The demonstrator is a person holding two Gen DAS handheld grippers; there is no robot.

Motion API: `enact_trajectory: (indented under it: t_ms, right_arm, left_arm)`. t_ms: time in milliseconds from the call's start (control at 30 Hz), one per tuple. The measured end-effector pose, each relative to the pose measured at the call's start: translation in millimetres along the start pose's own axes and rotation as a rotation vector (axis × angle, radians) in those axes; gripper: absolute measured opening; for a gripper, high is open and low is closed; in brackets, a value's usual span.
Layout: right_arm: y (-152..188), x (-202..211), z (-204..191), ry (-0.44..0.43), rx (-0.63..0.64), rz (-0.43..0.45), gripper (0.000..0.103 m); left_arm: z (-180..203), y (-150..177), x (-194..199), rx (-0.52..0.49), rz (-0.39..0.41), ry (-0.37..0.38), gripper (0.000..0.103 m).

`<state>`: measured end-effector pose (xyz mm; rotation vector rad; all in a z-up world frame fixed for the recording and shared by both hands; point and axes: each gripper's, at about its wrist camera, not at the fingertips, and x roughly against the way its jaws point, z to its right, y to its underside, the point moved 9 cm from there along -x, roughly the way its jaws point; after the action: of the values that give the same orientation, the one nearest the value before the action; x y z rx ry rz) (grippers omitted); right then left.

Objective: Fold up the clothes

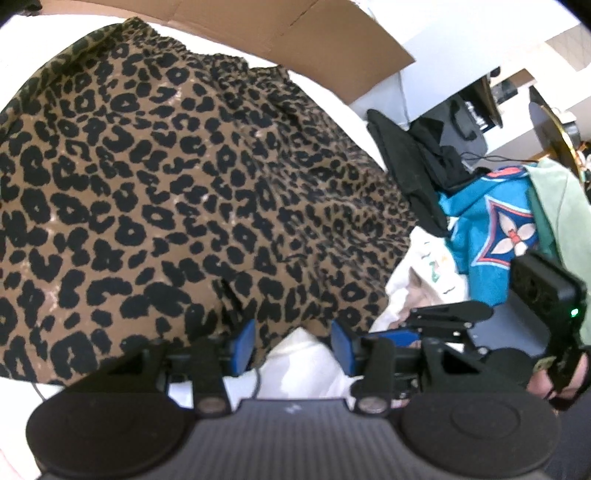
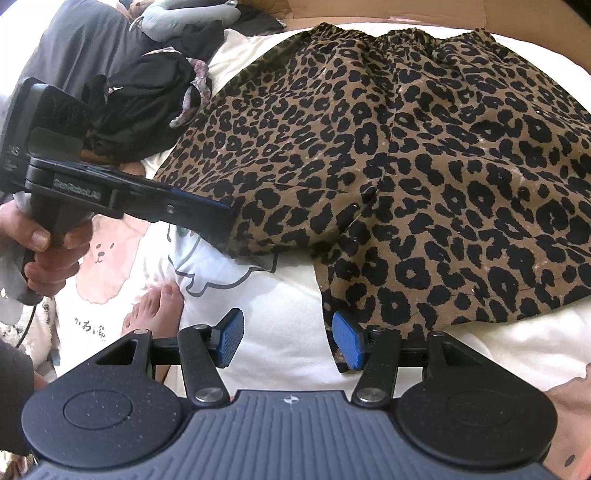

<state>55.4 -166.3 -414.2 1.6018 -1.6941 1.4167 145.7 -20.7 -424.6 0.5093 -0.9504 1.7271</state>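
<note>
A leopard-print skirt (image 1: 177,177) lies spread on a white bed sheet (image 2: 288,321), waistband at the far side; it also shows in the right wrist view (image 2: 424,158). My left gripper (image 1: 293,345) is open, its blue pads on either side of the skirt's near hem, left pad over the fabric. In the right wrist view the left gripper (image 2: 225,218) reaches to the hem's left corner. My right gripper (image 2: 288,341) is open, its right pad (image 2: 347,341) touching the lower hem corner, its left pad over bare sheet.
A cardboard sheet (image 1: 295,29) lies beyond the skirt. A heap of clothes, black (image 1: 417,166), teal (image 1: 491,221) and green, lies right of it. Dark clothes (image 2: 147,92) lie at the far left. A bare foot (image 2: 155,306) rests on the printed sheet.
</note>
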Motion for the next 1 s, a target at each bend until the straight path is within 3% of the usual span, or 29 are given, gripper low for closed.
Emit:
enact_trajectory:
  t_ms: [200,367,700,767,800,1000]
  right_arm:
    - [-0.7,1.4,3.0,0.001,0.005,0.004,0.061]
    - [1.0,0.2,3.9,-0.002,-0.005,0.005,0.061]
    - [-0.2,-2.5,0.6,-0.024,-0.006,0.016,0.061]
    - [0.6,-3.4,1.6,-0.023,-0.007,0.016,0.061]
    - [1.5,-4.2,1.7,-0.024,-0.008,0.014,0.061]
    - [5.3,-7.3,-2.7,-0.032,0.002,0.008,0.061]
  left_arm:
    - [-3.1,6.1,1.3,0.023,0.022,-0.018,0.048]
    - [6.3,1.8,0.8,0.016,0.05,0.013,0.048]
    - [4.9,12.7,-23.7,0.079,-0.012,0.068,0.047]
    - [3.8,16.5,-29.3,0.106,-0.028,0.09,0.034]
    - [3.5,16.6,-31.7,0.125,-0.035,0.104,0.021]
    - [3.0,7.2,-42.1,0.193,-0.042,0.153,0.02]
